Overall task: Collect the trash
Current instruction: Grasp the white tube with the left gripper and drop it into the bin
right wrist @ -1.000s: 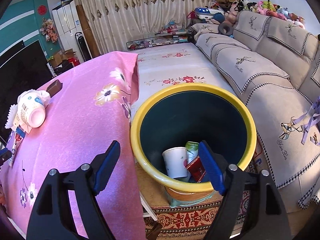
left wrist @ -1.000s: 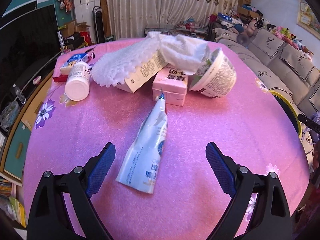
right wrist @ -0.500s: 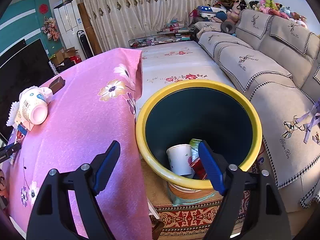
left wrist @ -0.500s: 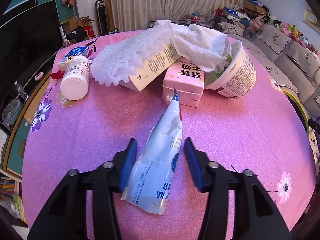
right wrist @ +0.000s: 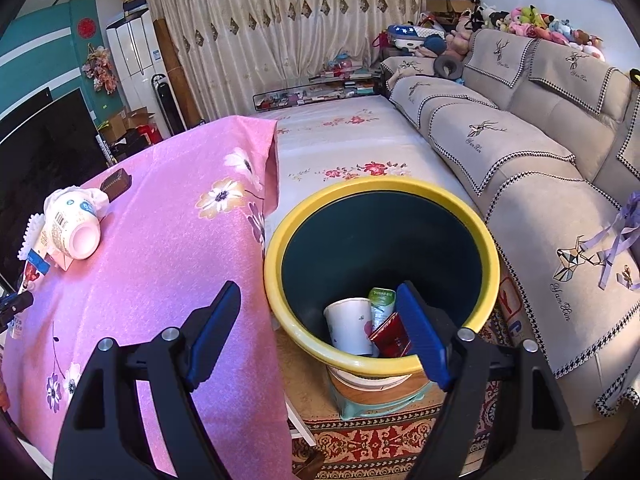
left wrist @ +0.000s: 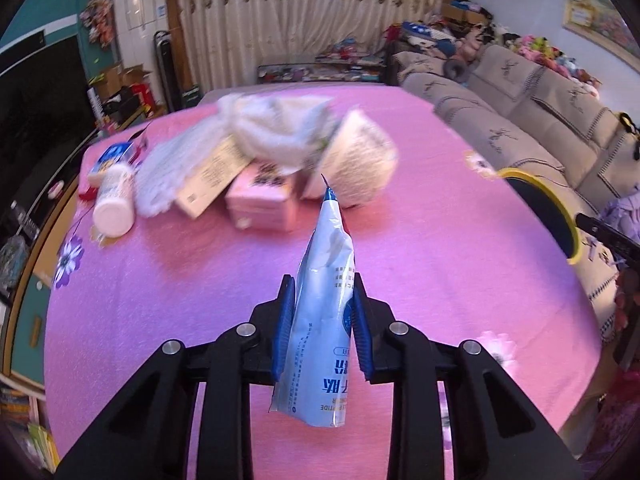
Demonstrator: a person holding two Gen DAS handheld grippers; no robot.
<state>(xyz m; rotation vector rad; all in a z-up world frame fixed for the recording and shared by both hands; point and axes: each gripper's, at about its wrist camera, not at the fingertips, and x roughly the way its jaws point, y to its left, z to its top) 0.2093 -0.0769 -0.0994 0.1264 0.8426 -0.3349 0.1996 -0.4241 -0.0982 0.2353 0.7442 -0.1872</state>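
Pouch: the light-blue flattened pouch (left wrist: 326, 320) is clamped between the left tongs (left wrist: 322, 320), which have just been closing on it; it appears lifted off the pink table (left wrist: 440, 260), its sealed tip pointing to 12 o'clock.
Why this grip: the pads hold the pouch by its two flat sides near the middle, probably so that the soft film does not fold or slip during the carry.
Remaining pile: at 11 o'clock from the pouch lie a pink box (left wrist: 262, 200), a tipped paper tub (left wrist: 360, 164), a white cloth (left wrist: 276, 128) and a white bottle (left wrist: 114, 200), close together and partly overlapping.
Bin: the yellow-rimmed bin (right wrist: 380, 364) stands just beside the table edge, at 3 o'clock of the left view; it already holds a paper cup (right wrist: 348, 326) and packets.
Right tongs: the right tongs (right wrist: 316, 332) are apart and empty, over the near rim of the bin.
Next, I judge: carry the pouch to 3 o'clock and drop it in the bin.
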